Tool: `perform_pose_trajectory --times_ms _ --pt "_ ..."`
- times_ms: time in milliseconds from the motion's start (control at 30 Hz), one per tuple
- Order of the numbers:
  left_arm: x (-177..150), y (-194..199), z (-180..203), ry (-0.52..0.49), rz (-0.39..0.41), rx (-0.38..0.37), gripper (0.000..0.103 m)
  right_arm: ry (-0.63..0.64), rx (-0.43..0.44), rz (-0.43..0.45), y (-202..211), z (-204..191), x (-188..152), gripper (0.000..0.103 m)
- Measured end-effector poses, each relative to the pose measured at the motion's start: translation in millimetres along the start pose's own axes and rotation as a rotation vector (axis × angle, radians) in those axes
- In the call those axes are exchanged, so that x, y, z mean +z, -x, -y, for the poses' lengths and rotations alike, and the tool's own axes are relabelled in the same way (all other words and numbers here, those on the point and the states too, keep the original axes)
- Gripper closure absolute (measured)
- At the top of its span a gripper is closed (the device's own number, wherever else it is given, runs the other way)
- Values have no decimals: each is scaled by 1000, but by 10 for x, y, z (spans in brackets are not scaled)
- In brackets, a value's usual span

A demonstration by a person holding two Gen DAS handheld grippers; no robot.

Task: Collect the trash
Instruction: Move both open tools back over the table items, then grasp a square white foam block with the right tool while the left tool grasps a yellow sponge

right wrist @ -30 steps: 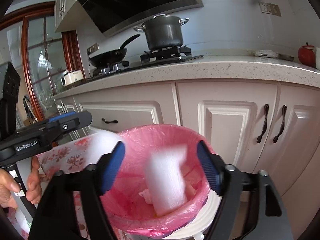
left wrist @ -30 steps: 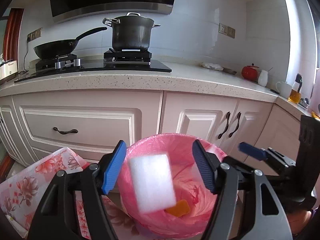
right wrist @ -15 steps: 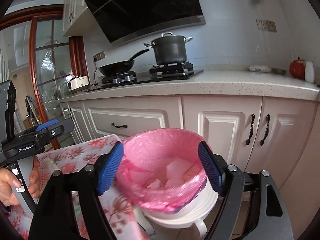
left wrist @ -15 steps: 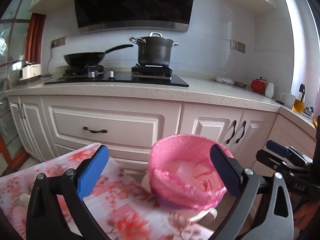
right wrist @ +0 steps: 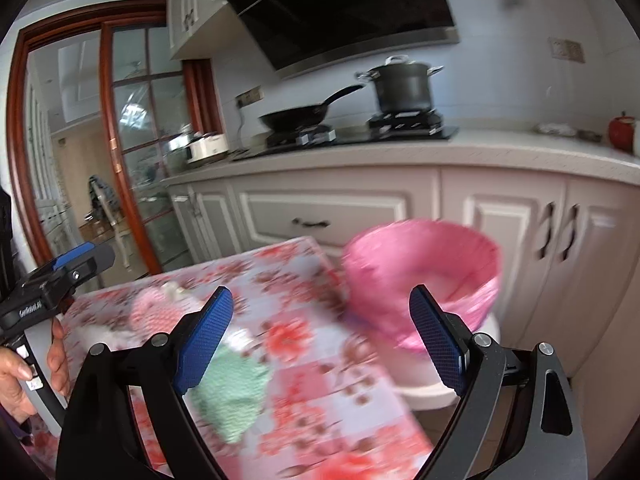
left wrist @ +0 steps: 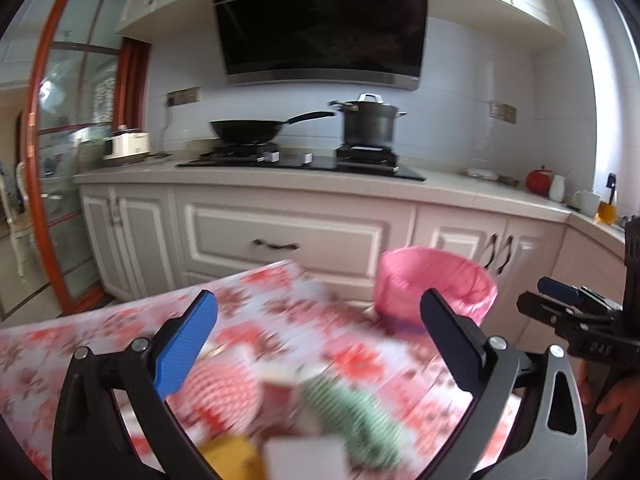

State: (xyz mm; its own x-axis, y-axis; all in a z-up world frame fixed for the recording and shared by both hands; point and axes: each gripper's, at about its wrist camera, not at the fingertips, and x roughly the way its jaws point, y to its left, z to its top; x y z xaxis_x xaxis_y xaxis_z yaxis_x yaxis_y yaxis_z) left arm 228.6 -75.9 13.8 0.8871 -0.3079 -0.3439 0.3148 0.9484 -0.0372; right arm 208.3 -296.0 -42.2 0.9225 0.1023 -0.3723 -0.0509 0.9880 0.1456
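The bin lined with a pink bag (left wrist: 436, 284) (right wrist: 420, 264) stands on the floor past the table's far right corner. My left gripper (left wrist: 316, 340) is open and empty above the floral tablecloth (left wrist: 120, 340). Blurred below it lie a pink striped piece (left wrist: 224, 388), a green striped piece (left wrist: 356, 412), a yellow scrap (left wrist: 232, 460) and a white piece (left wrist: 308, 460). My right gripper (right wrist: 320, 340) hangs over the table's near right part, its jaws opening with nothing between them. The green piece (right wrist: 232, 396) lies under its left finger, the pink one (right wrist: 156, 308) further left.
White cabinets and a counter (left wrist: 460, 192) run behind the table, with a wok (left wrist: 248, 128) and a pot (left wrist: 370, 122) on the hob. A glass door with a red frame (right wrist: 120, 160) is at the left. A hand (right wrist: 24, 368) holds the left gripper's handle.
Both grippers let white pieces fall into the pink bin, spread their jaws wider and drew back from the bin to over the table.
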Motion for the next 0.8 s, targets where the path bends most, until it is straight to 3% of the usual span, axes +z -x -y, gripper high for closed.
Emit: perform_pose_trajectory --times_ms 400,800 --pt "-807 730 -530 -16 -67 194 5 72 95 -123 -142 -825 -538 18" --pt "-1086 1052 -877 61 -39 273 5 98 115 -235 -471 -1463 -927 18"
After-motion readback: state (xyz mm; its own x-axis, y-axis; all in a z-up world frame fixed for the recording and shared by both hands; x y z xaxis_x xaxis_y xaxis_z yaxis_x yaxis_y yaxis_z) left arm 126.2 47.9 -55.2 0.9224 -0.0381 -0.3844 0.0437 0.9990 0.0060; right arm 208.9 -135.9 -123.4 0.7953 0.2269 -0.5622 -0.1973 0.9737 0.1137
